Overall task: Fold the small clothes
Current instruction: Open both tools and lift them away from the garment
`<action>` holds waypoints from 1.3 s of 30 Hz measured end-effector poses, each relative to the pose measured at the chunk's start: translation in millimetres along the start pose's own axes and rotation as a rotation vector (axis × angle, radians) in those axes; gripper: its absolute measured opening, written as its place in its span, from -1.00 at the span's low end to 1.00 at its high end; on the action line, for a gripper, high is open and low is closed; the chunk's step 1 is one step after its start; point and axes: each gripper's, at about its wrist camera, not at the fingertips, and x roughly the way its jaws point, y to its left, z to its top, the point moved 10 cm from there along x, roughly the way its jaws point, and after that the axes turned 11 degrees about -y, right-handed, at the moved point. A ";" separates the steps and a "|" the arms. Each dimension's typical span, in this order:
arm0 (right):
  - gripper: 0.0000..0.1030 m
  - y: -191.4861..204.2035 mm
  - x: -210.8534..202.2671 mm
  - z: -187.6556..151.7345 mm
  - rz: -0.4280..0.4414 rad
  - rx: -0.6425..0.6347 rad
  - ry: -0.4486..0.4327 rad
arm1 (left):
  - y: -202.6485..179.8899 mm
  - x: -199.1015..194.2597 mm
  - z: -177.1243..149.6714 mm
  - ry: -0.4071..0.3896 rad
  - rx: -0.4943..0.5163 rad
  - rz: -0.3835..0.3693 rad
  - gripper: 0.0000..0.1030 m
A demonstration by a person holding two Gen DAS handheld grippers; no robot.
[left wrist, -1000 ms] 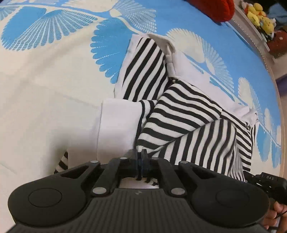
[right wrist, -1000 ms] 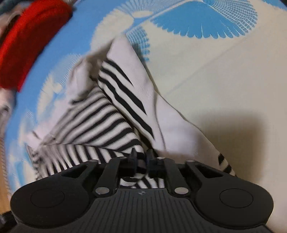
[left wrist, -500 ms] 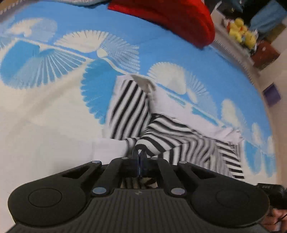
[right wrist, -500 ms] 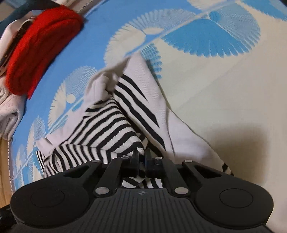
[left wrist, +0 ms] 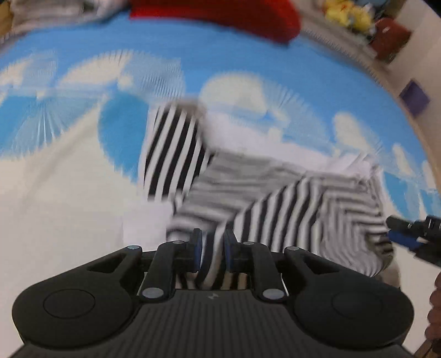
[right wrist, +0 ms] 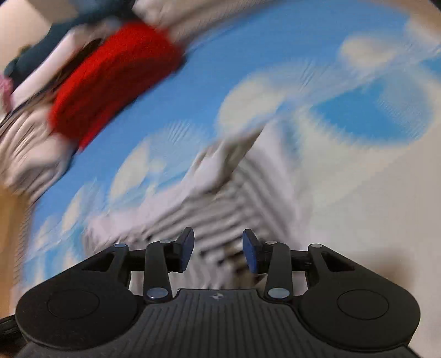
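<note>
Nearest to me, my left gripper [left wrist: 211, 249] has its blue-padded fingers [left wrist: 196, 249] parted a little, with a fold of the black-and-white striped small garment [left wrist: 248, 198] lying in the gap between them; whether the pads press on the cloth I cannot tell through the blur. My right gripper [right wrist: 218, 253] stands with its fingers [right wrist: 249, 254] spread wide, and the same striped garment [right wrist: 220, 209] lies just under and beyond the tips, touching neither pad as far as I can see. From the left wrist view the garment spreads away from my fingers in a bunched heap, one striped flap pointing up and left, a plain white part running off to the right, all resting on the blue and cream fan-patterned bedspread [left wrist: 69, 170]. The tip of my right gripper [left wrist: 408, 234] shows at the garment's right edge. Farther off lies a red knitted cloth [right wrist: 110, 79], with yellow plush toys [left wrist: 344, 16] beyond the bedspread's far edge.
</note>
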 end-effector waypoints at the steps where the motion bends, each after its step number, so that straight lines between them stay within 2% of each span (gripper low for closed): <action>1: -0.20 -4.8 12.2 -14.9 -0.013 0.017 0.079 | 6.2 9.0 -9.0 0.046 -0.005 0.033 -0.66; 2: -0.21 -17.8 23.1 -30.3 -0.092 0.007 0.148 | 14.2 17.6 -18.3 0.091 -0.014 0.069 -0.68; 3: -0.32 -29.1 29.3 -41.0 -0.161 -0.011 0.189 | 16.7 19.5 -18.4 0.095 -0.029 0.075 -0.68; 5: -0.35 -33.5 28.8 -42.4 -0.175 -0.001 0.174 | 13.5 6.7 -9.7 0.061 -0.004 0.108 -0.67; 6: -0.34 -29.3 24.7 -38.4 -0.172 -0.012 0.163 | 5.2 -6.8 0.0 0.011 0.043 0.122 -0.67; 8: -0.33 -17.8 7.1 -21.5 -0.144 -0.071 0.066 | -10.3 -33.3 15.6 -0.084 0.088 0.108 -0.63; 10: -0.27 -12.4 -18.6 -6.8 -0.173 -0.130 -0.033 | -20.4 -66.4 29.9 -0.188 0.086 0.071 -0.59; 13: -0.20 1.0 -59.5 8.9 -0.136 -0.110 -0.127 | -25.0 -116.3 41.3 -0.294 0.094 0.060 -0.58; 15: -0.11 10.4 -86.0 11.5 -0.103 -0.135 -0.180 | -20.0 -151.5 38.8 -0.359 0.112 0.044 -0.56; 17: -0.07 21.1 -114.7 4.7 -0.079 -0.190 -0.229 | -13.4 -183.2 27.1 -0.402 0.126 0.040 -0.32; 19: -0.06 25.2 -138.3 -8.2 -0.076 -0.232 -0.265 | -0.8 -209.2 5.5 -0.430 0.131 0.014 -0.21; 23: -0.06 13.3 -168.9 -40.1 -0.093 -0.254 -0.283 | 21.9 -233.1 -49.6 -0.432 0.179 0.008 -0.21; 25: -0.07 2.7 -177.5 -53.4 -0.142 -0.250 -0.271 | 32.8 -230.6 -78.4 -0.407 0.188 0.020 -0.21; 27: -0.07 -4.3 -183.6 -62.6 -0.155 -0.212 -0.266 | 42.6 -218.1 -103.3 -0.386 0.196 0.037 -0.21; 30: -0.07 -13.2 -185.5 -74.1 -0.160 -0.212 -0.261 | 57.3 -196.0 -139.3 -0.287 0.163 0.045 -0.21; 31: -0.07 -17.6 -186.9 -79.6 -0.171 -0.225 -0.260 | 59.0 -193.0 -145.6 -0.256 0.134 0.033 -0.21; 33: -0.07 -29.4 -190.1 -92.2 -0.190 -0.253 -0.254 | 59.0 -194.2 -151.2 -0.245 0.097 0.011 -0.22; 36: -0.07 -51.6 -195.2 -110.7 -0.222 -0.268 -0.231 | 55.0 -196.7 -156.2 -0.267 0.163 0.048 -0.21; 39: -0.07 -72.8 -198.6 -124.9 -0.235 -0.264 -0.204 | 54.2 -190.7 -164.3 -0.236 0.140 0.042 -0.21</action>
